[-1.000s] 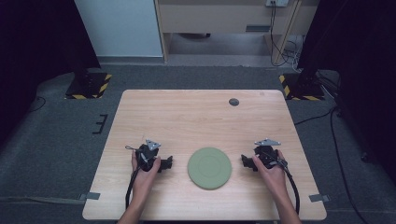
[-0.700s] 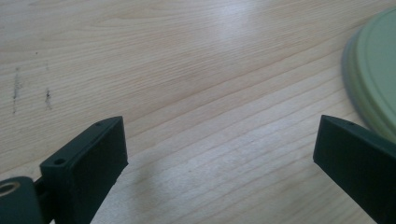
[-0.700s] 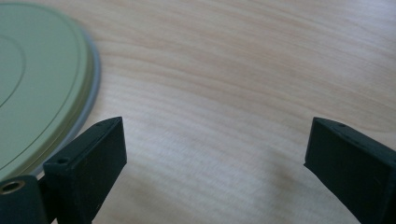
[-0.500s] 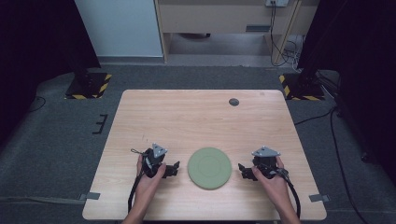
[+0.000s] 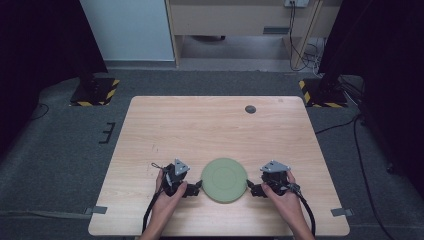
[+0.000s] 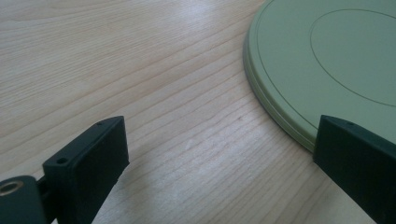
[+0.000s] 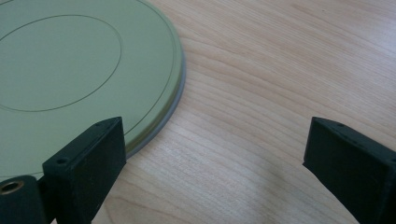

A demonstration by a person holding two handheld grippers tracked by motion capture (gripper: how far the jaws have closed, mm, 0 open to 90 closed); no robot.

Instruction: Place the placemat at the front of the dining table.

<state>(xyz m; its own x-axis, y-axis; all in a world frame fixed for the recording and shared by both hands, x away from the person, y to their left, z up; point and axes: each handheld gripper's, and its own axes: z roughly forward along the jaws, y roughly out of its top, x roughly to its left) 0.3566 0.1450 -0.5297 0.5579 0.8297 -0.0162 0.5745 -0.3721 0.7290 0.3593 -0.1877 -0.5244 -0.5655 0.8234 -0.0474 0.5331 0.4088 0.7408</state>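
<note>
left gripper: jaws being held wide apart at green plate left rim | right gripper: being held spread at right rim | plate being flanked on wooden table

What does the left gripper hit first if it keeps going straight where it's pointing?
Probably the green plate: the left gripper points toward its near-left edge, jaws open, one jaw already over the rim. Height over the table is unclear.

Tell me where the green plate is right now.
In the high view the green plate lies flat near the table's front edge, between the left claw and the right claw.
</note>
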